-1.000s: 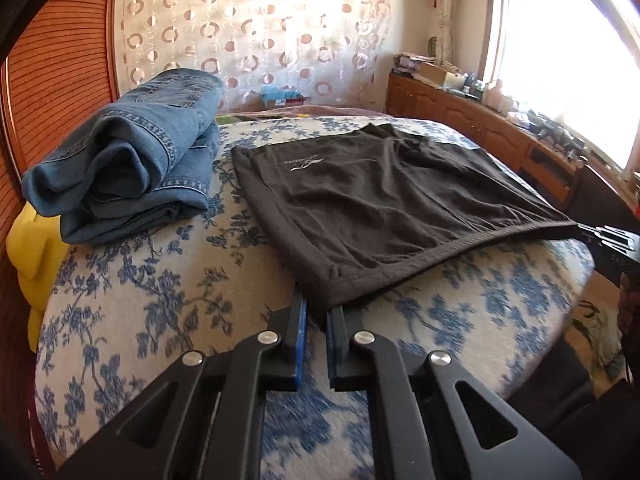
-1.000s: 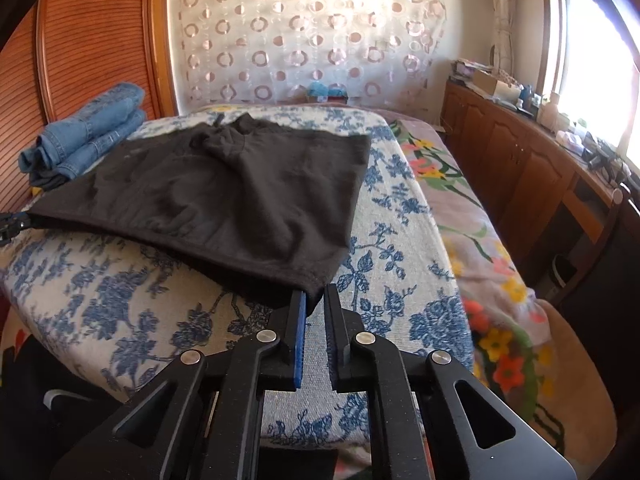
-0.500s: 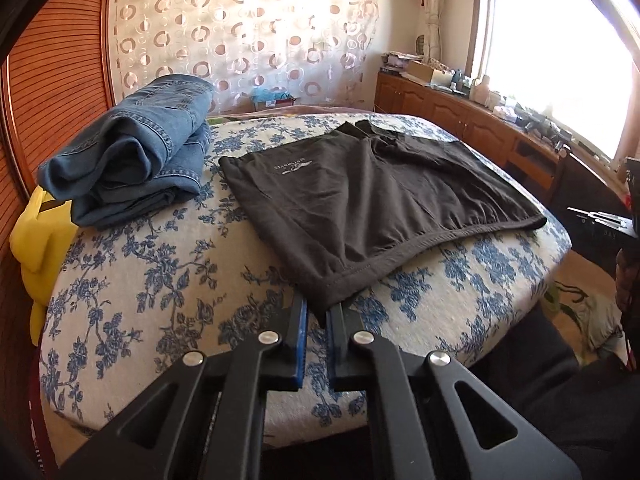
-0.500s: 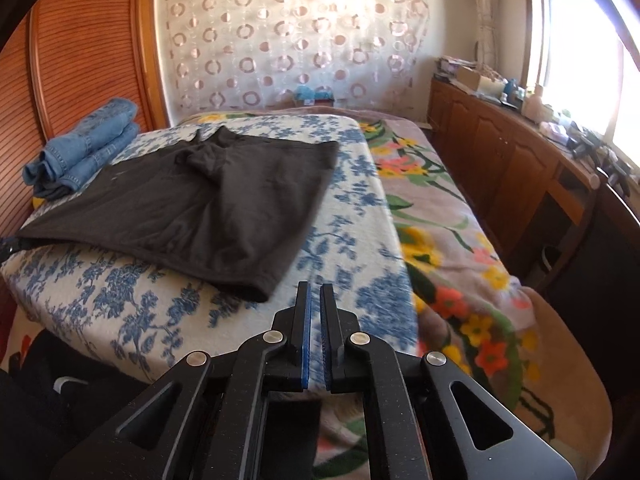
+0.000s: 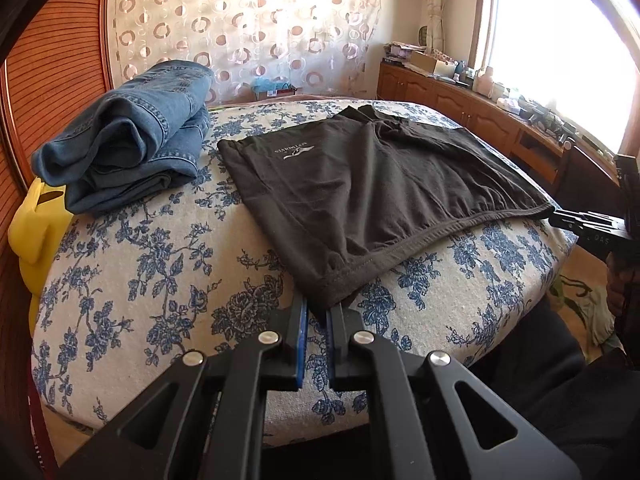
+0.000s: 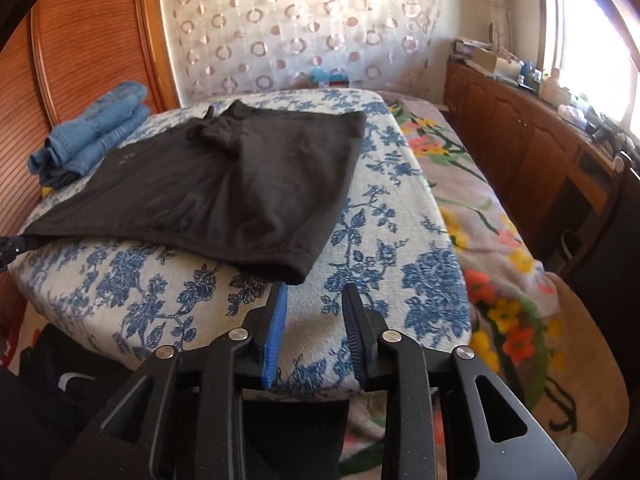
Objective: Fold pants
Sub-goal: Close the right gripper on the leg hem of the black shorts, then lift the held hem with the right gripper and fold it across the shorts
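Note:
A pair of black shorts [image 5: 360,184] lies spread flat on a blue-flowered cloth surface [image 5: 160,264]. My left gripper [image 5: 318,308] is shut on the near waistband corner of the shorts. In the right wrist view the same black shorts [image 6: 224,192] lie ahead and to the left. My right gripper [image 6: 316,296] hovers just short of their near right corner; its jaws are opening and hold nothing. The right gripper [image 5: 588,228] also shows at the right edge of the left wrist view.
Folded blue jeans [image 5: 132,136] are stacked at the far left of the surface, beside a yellow object [image 5: 28,232]. A flowered blanket [image 6: 488,240] covers the bed to the right. Wooden cabinets [image 6: 532,148] run under the window. A patterned curtain [image 5: 248,28] hangs behind.
My right gripper let go of the shorts' corner, closed empty, then began opening just short of the corner. My left gripper kept its hold on the waistband.

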Available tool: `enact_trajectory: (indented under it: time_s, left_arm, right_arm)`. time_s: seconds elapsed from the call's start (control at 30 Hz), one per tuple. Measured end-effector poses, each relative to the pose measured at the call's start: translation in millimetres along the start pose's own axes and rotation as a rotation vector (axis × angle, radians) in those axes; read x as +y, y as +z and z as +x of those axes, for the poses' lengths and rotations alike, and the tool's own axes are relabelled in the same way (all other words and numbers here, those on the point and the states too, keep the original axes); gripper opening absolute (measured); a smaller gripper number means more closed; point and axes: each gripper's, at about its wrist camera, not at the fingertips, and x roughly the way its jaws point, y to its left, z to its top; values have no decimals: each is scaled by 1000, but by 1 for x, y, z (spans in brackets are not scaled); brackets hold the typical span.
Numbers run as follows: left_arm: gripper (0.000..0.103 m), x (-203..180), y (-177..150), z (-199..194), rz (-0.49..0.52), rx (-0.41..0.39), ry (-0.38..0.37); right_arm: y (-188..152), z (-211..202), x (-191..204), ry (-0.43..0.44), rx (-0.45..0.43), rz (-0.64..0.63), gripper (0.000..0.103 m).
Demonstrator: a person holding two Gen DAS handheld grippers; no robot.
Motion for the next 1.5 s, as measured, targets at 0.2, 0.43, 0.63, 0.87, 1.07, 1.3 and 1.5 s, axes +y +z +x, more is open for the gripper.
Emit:
enact_trajectory:
  time_s: [0.2, 0.43, 0.63, 0.87, 1.07, 1.3, 1.5]
  left_arm:
    - [4, 0, -4, 1, -1, 2, -10]
    - [4, 2, -12, -6, -5, 1, -13]
    - [5, 4, -17, -4, -15, 15, -12]
    - [26, 8, -14, -12, -26, 0, 24]
    - [50, 15, -5, -21, -34, -29, 50]
    - [72, 17, 3, -29, -40, -66, 45]
    - [72, 23, 10, -31, -41, -91, 85]
  right_arm:
    - [8, 6, 1, -13, -16, 9, 17]
    - [2, -17, 4, 34, -74, 13, 0]
    - [1, -23, 5, 25, -79, 8, 0]
    - [10, -17, 6, 8, -81, 8, 0]
    - [16, -15, 7, 8, -88, 4, 0]
    - [31, -14, 15, 33, -109, -5, 0]
    - [52, -11, 38, 86, -142, -46, 0]
